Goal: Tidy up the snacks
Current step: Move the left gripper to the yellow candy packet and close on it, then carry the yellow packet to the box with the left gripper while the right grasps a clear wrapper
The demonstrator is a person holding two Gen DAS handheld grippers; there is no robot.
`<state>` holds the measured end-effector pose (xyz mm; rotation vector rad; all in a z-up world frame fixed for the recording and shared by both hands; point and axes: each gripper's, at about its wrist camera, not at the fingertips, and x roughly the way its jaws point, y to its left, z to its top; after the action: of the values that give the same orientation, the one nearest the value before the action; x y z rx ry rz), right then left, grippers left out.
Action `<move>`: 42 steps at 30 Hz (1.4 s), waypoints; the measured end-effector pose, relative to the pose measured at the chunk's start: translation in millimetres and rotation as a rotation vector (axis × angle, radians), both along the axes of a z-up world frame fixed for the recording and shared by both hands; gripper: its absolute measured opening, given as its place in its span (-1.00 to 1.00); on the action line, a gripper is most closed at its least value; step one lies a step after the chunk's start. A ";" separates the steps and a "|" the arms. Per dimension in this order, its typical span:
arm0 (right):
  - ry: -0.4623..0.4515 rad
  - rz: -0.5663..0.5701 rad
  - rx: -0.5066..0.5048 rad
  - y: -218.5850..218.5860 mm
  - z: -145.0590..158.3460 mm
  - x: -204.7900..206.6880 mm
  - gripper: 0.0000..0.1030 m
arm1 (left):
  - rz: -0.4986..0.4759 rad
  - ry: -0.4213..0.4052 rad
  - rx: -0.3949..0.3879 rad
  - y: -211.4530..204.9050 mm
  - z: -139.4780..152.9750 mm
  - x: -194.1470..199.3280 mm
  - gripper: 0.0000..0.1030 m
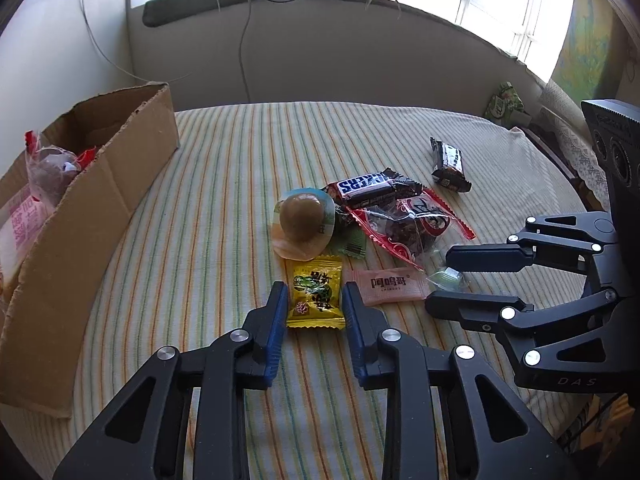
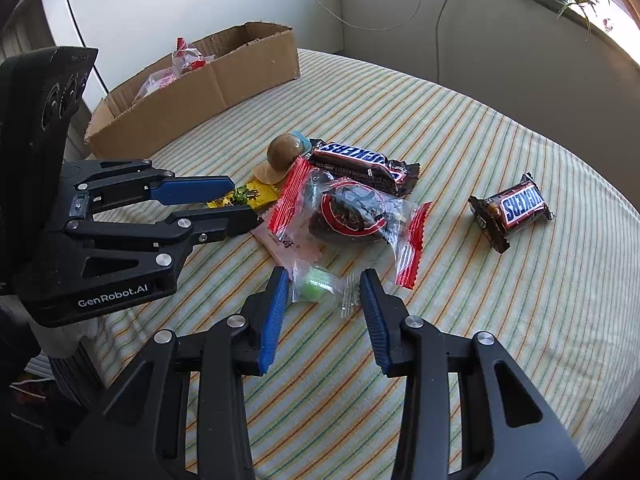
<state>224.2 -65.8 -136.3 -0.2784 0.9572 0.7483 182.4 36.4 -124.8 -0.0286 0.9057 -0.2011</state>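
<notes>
Box (image 1: 132, 152) holds bags (image 1: 48, 168); left fingers (image 1: 276, 320) pinch yellow packet (image 1: 316, 296), right fingers (image 2: 276, 312) straddle green candy (image 2: 314, 286).

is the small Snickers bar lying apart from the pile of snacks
Yes, the small Snickers bar lies alone on the striped cloth, clear of the pile.

Each hand-held black two-finger gripper is made of matte black plastic links with triangular cut-outs, joined by round silver pins. The left gripper (image 1: 315, 300) has ribbed blue pads on the inner faces of its fingers, and the right gripper (image 2: 324, 284) has the same blue ribbed pads. On the side of the left body the white text "GenRobot.AI" is printed, and the right body shows pale letters "DAS". Above each body stands a black block with round lens holes.
</notes>
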 end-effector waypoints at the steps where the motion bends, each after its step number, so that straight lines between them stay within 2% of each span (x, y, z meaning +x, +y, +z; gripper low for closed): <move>1: -0.003 0.001 -0.004 0.2 0.3 -0.9 -0.25 | -0.002 -0.002 0.007 -1.1 0.0 -0.4 -0.50; 7: -0.009 -0.002 -0.001 -2.1 3.0 -4.6 -0.42 | -0.003 -0.006 0.006 0.1 1.8 -2.1 -0.51; 8: -0.012 -0.004 0.003 -3.3 4.3 -5.0 -0.49 | -0.004 -0.008 0.005 -1.7 1.8 -2.2 -0.51; 9: -0.013 -0.006 0.006 -4.2 5.5 -4.8 -0.65 | -0.004 -0.010 0.004 -1.7 2.4 -3.3 -0.51; 10: -0.011 -0.007 0.006 -4.9 6.2 -4.6 -0.71 | -0.004 -0.012 0.003 -2.6 2.7 -4.3 -0.51; 18: 0.000 -0.024 0.021 -10.6 6.9 -5.2 -0.72 | 0.008 -0.026 -0.026 3.7 9.4 -13.7 -0.51; 28: -0.040 -0.015 0.014 -9.4 20.7 -17.6 -0.72 | 0.037 -0.051 -0.045 15.9 17.0 -26.8 -0.52; 42: -0.131 0.038 0.048 18.4 65.5 -26.9 -0.72 | 0.136 -0.180 -0.083 65.4 62.7 -53.2 -0.52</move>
<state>197.3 -47.4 -70.8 -0.3001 0.8105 0.7771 129.2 101.8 -62.1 -0.1464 0.7131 -0.1128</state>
